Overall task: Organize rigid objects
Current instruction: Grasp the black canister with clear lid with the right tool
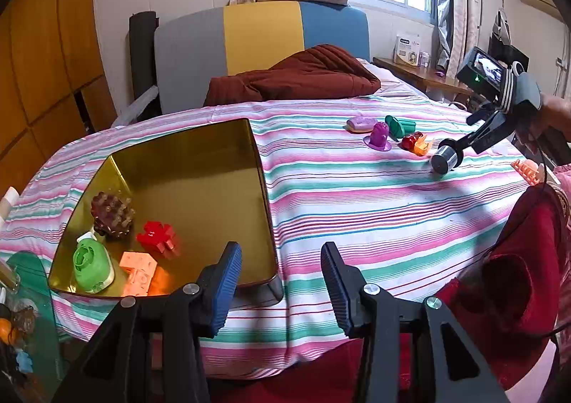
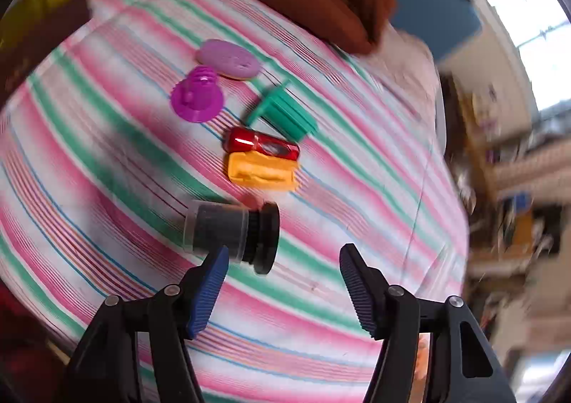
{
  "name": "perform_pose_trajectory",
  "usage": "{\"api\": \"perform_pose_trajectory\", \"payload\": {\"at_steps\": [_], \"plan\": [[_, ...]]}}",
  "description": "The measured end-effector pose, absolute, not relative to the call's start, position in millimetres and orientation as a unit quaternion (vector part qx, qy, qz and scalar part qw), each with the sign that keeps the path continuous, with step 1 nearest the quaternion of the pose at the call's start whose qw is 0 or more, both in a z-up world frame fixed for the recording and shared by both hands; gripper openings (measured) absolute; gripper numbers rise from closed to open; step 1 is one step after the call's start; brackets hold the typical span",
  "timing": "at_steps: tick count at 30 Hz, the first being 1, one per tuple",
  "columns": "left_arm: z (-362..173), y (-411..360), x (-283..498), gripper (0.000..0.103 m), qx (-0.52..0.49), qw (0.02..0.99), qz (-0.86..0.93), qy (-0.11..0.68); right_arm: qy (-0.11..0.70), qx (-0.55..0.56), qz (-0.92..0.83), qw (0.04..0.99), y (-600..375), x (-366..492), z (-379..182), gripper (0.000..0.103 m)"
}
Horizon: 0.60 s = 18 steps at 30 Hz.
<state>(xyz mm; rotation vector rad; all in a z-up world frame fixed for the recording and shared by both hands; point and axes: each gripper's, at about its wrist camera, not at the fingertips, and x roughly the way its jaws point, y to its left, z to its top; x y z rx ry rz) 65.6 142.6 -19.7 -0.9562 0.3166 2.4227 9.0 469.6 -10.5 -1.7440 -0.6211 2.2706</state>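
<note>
**Both grippers spread over the striped bed, tin part-filled**

We hold the left gripper (image 1: pixel 282 281) low at the near edge of the bed (image 1: pixel 357 210), its jaws spread wide with nothing between them. Just ahead and to its left sits the gold tin (image 1: pixel 200 167), open, resting on the striped sheet. Inside the tin, toward its near-left corner, we see a brown studded piece (image 1: pixel 111 213), a red block (image 1: pixel 157 236), a green round piece (image 1: pixel 91 263) and a pale orange block (image 1: pixel 139 272).

Our right gripper (image 2: pixel 283 283) hangs over the far right side of the bed with its jaws also spread apart and gripping nothing. The black cylinder (image 2: pixel 232 233) lies on its side on the sheet just beyond the left fingertip; we cannot tell whether they touch. Further off lie an orange piece (image 2: pixel 262 172) touching a red piece (image 2: pixel 264 147), then a green ribbed piece (image 2: pixel 285 114), a purple flanged piece (image 2: pixel 196 96) and a lilac oval (image 2: pixel 228 58). The right wrist view is motion-blurred.
</note>
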Motion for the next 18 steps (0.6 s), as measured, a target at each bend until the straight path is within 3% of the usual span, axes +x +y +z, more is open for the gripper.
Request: {"api": "perform_pose_trajectory", "payload": {"at_steps": [12,18], "plan": [[-20,146,65,0.047,-0.356,0.250,0.892,0.122,-0.364,-0.615,0.698,-0.039,438,-4,-36,0.062],[-23,151,65,0.047,-0.363,0.253,0.888,0.125,-0.422,-0.623,0.656,-0.062,421,-5,-65,0.063]]}}
